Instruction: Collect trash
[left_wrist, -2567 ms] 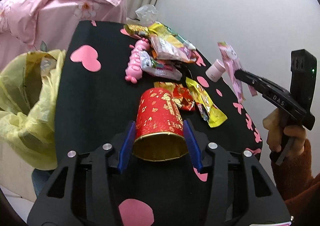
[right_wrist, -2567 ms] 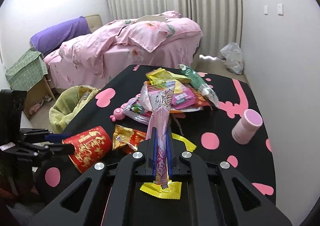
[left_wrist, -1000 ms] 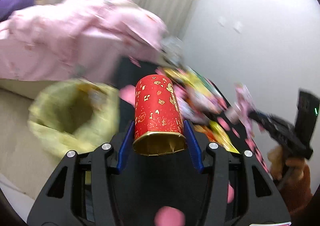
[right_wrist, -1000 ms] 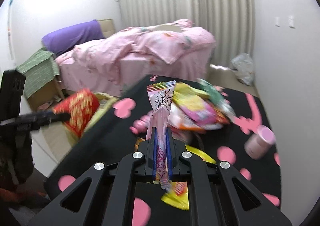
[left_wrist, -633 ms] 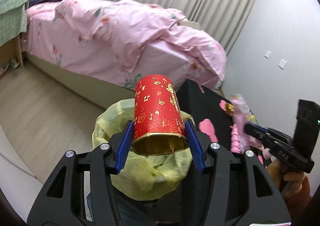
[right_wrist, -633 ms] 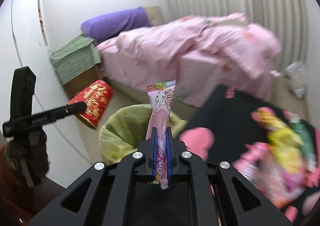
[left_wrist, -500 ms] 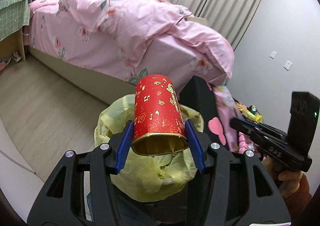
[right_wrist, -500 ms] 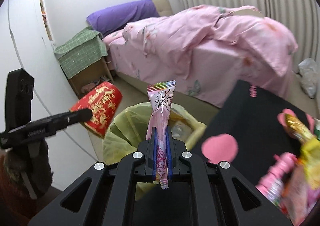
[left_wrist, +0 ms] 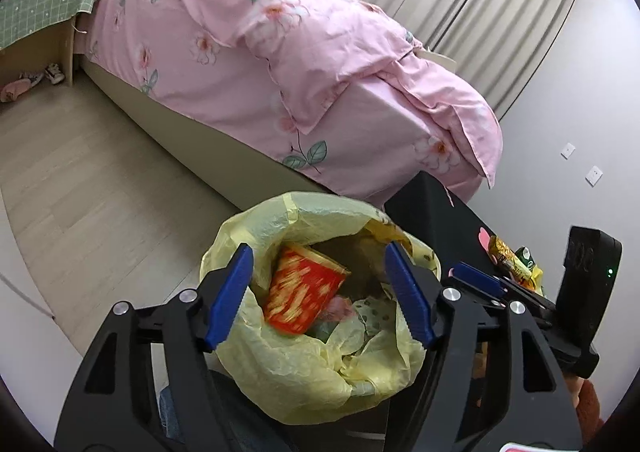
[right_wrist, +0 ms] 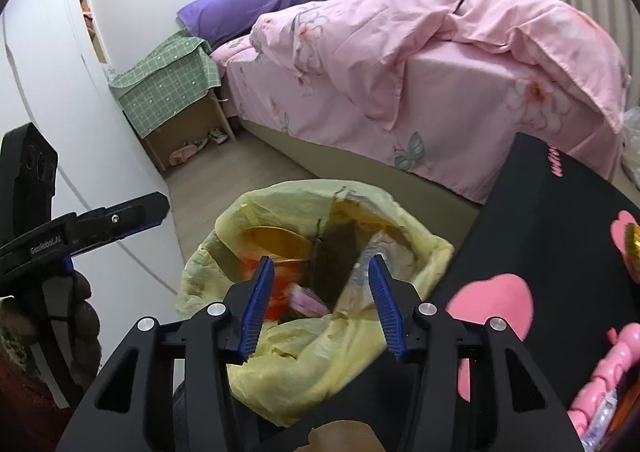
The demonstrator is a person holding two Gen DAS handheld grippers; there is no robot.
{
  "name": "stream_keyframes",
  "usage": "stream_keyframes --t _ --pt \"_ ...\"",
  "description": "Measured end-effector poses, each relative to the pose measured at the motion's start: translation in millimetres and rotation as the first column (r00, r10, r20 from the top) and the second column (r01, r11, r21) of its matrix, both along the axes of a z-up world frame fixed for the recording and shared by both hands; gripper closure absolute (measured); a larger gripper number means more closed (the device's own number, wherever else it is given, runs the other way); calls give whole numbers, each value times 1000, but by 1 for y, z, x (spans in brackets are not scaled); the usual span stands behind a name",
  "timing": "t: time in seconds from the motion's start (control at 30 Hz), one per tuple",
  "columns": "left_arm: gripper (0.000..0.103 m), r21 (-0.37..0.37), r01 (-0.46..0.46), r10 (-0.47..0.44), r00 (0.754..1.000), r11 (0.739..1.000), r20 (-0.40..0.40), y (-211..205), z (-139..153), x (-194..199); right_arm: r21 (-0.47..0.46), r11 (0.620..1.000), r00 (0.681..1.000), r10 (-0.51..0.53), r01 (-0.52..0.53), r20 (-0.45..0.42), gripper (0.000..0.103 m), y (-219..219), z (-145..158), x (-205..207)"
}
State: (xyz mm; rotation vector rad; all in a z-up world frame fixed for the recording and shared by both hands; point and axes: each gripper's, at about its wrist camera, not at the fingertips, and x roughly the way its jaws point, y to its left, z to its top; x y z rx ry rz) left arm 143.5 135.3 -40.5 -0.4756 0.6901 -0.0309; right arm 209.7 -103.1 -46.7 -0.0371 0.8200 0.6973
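The yellow trash bag [left_wrist: 280, 211] gapes just below both grippers. My left gripper [left_wrist: 318, 248] hangs over its mouth with the jaws opening and nothing between the blue pads. A red and gold paper cup [left_wrist: 304, 294], blurred, drops inside the bag under them. My right gripper [right_wrist: 320, 260] is above the same bag [right_wrist: 404, 219], jaws opening and empty. Below it a pink wrapper [right_wrist: 306, 302] lies in the bag beside the red cup [right_wrist: 278, 284]. Each gripper shows in the other's view: the right gripper [left_wrist: 464, 274] at the right, the left gripper [right_wrist: 160, 205] at the left.
A black table with pink hearts [right_wrist: 560, 219] stands right of the bag, with snack wrappers [left_wrist: 508, 258] and a pink toy [right_wrist: 608, 368] on it. A bed with a pink duvet [left_wrist: 300, 51] lies behind. A cabinet under green cloth [right_wrist: 168, 91] stands by the wall.
Both grippers opened over the bag. The red cup left the left jaws and the pink wrapper left the right jaws; both are now inside the bag.
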Motion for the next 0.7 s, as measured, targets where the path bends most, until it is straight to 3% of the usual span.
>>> stream_keyframes --t 0.17,0.37,0.5,0.7 --pt "38 14 50 -50 998 999 31 -17 10 -3 -32 997 996 -67 69 58 56 -38 14 -21" --pt "38 66 180 -185 979 981 90 -66 25 -7 -67 982 982 -168 174 90 56 -111 28 -61" --pt "38 84 279 -287 952 957 106 -108 31 -5 -102 949 943 -275 297 187 56 -159 40 -87" --pt "38 77 426 -433 893 901 120 -173 34 -2 -65 890 881 -431 450 196 56 -237 51 -107"
